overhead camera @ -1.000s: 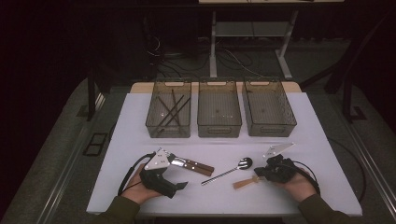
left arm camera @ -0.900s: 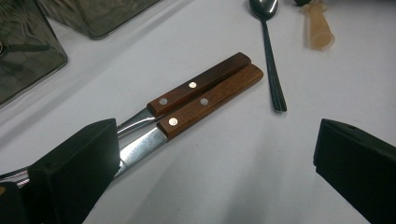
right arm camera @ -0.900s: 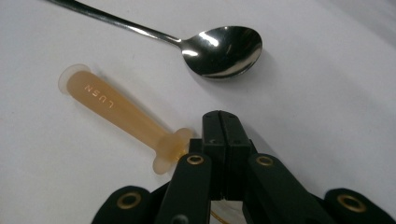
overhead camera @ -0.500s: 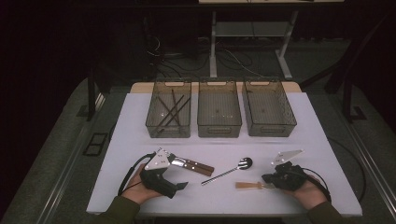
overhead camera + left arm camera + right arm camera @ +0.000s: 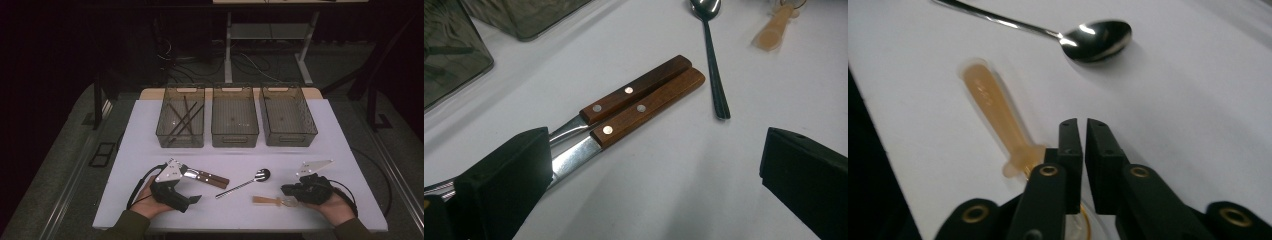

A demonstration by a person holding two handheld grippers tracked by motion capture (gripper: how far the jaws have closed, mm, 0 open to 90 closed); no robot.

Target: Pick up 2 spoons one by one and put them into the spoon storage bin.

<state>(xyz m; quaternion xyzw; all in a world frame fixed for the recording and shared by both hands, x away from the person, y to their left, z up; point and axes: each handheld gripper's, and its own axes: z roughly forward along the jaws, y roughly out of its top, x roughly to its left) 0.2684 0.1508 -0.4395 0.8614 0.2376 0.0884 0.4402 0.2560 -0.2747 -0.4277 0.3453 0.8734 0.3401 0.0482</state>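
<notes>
The right hand-held gripper point(image 5: 1077, 131), jaws just parting to a narrow gap, has released the plastic spoon point(image 5: 998, 117) onto the table point(image 5: 1198, 125).

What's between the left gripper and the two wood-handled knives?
Nothing visible. The left gripper has its jaws open, and the knives lie with their blades right at one jaw. The spoon lies past the handles, apart from them.
</notes>
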